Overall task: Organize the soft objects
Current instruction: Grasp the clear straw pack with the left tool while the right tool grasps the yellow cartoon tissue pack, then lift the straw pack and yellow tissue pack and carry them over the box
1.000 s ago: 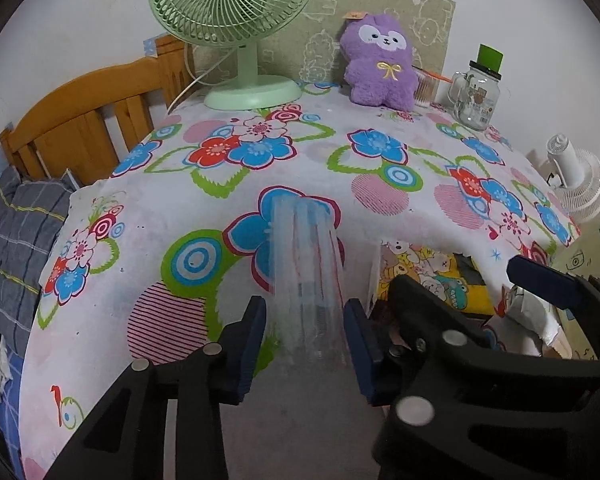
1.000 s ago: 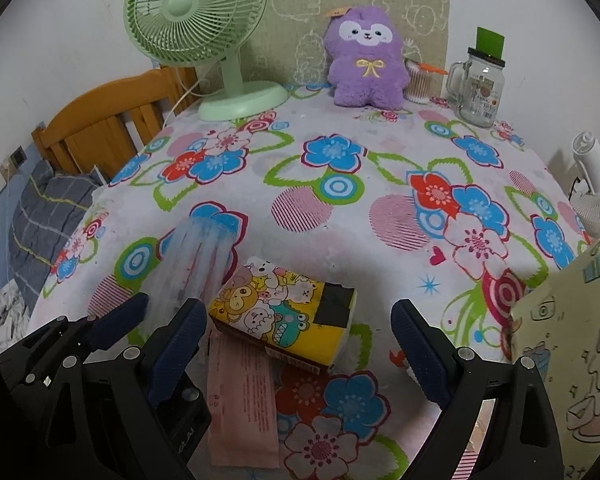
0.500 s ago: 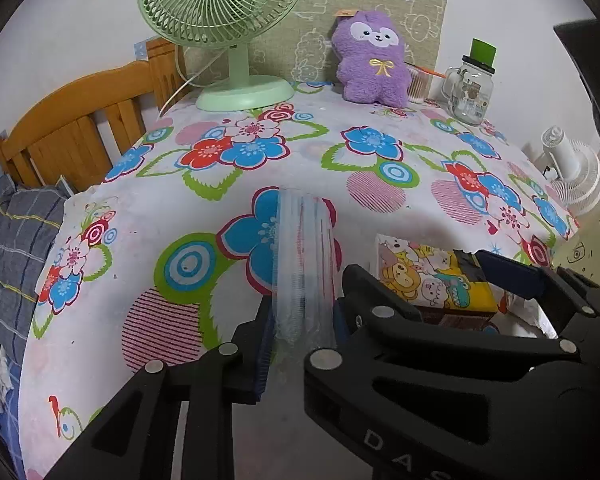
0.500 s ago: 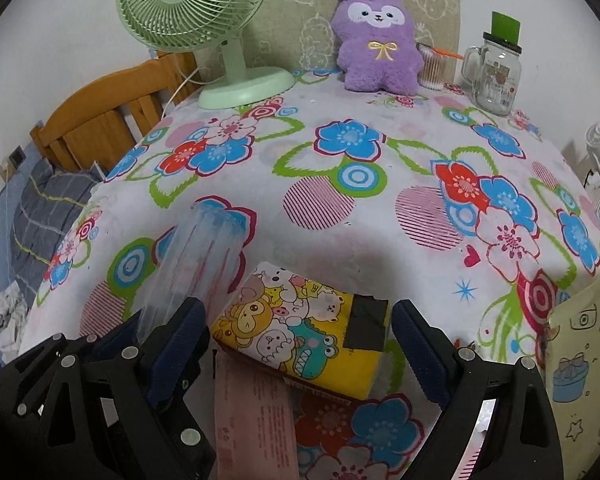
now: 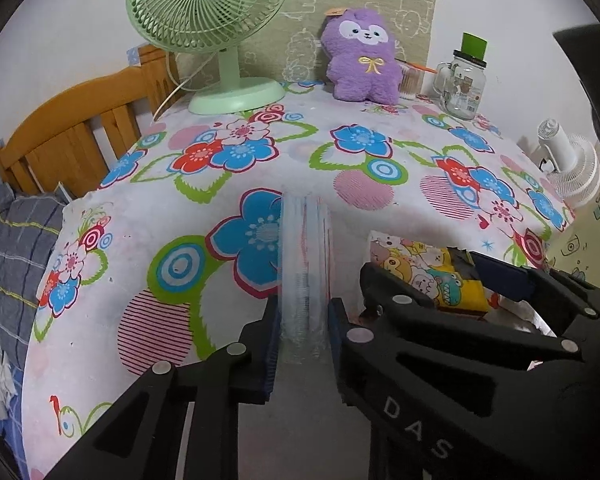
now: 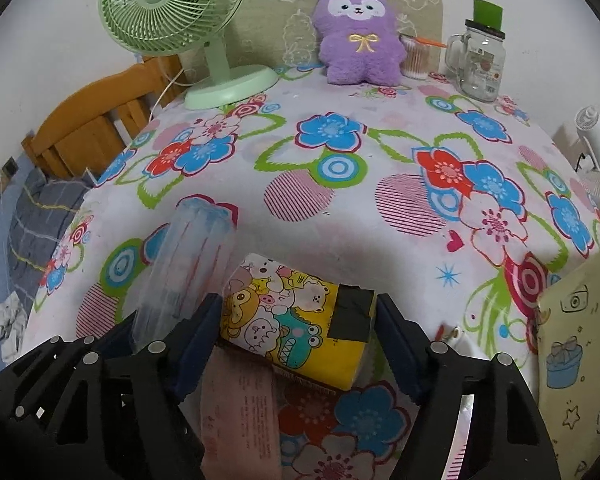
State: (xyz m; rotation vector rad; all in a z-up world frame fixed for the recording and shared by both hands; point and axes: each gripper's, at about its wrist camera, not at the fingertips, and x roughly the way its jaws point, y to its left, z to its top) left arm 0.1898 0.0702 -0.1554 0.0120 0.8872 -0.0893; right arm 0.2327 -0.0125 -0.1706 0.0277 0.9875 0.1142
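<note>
A clear plastic packet lies on the flowered tablecloth, pointing away from me. My left gripper is shut on its near end, one pad against each side. To its right lies a yellow cartoon-print tissue pack. My right gripper straddles it with its jaws closing, and the blue pads meet the pack's two sides. A pink packet lies flat just in front of the yellow pack. A purple plush toy sits upright at the table's far edge.
A green desk fan stands at the back left. A glass jar mug and a swab holder stand at the back right. A pale gift bag and a white fan are at the right. A wooden headboard is off the left edge.
The left jaws came together onto the clear packet. The right jaws narrowed from wide apart until they reached the yellow tissue pack's sides. Neither hand shifted much.
</note>
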